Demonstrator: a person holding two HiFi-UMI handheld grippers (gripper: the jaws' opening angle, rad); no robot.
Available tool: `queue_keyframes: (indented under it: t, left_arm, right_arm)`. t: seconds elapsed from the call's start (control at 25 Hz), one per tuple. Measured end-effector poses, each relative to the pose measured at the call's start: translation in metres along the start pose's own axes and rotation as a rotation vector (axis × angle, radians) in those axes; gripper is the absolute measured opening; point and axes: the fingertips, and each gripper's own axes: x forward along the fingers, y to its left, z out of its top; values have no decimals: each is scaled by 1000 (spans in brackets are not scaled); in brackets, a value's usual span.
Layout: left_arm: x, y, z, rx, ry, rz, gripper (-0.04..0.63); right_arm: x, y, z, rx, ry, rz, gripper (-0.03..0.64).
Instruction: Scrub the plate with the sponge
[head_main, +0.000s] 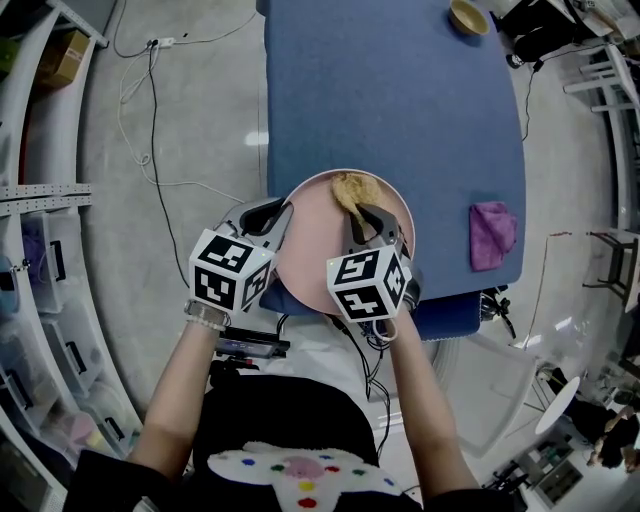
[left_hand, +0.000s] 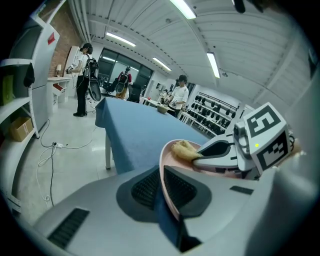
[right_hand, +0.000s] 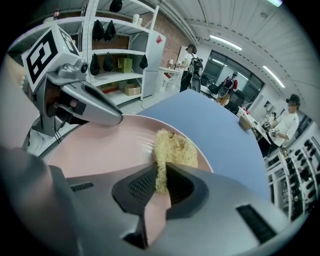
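Pink round plate (head_main: 318, 235) is clenched at its rim by left tongs (head_main: 281, 218); right tongs (head_main: 366, 226) grip fibrous sponge (head_main: 350, 189).

You hold a smooth, faintly glossy pink plate (head_main: 316, 238) and a coarse, fibrous yellow sponge (head_main: 349, 188) over a matt blue cloth-covered table (head_main: 400, 100) with a fuzzy purple rag (head_main: 492, 235); your right gripper (right_hand: 159, 182) is matt grey plastic with ribbed black pads (right_hand: 140, 186).

In the head view, my right gripper (head_main: 362, 215) and left gripper (head_main: 283, 214) are covering the lower part of the plate (head_main: 320, 230), mid-frame. My right jaws are hiding the near end of the sponge (head_main: 350, 188). In the left gripper view, my jaws are concealing the plate's rim, bottom centre.
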Motion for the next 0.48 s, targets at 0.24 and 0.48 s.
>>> queue_keyframes:
  t: [0.24, 0.48]
  left_arm:
    - [-1, 0, -1, -7, -1, -7, 35]
    - [-1, 0, 0, -11, -1, -13, 35]
  right_arm:
    - [3, 22, 12, -101, -16, 32, 41]
    - [1, 45, 20, -192, -34, 81, 41]
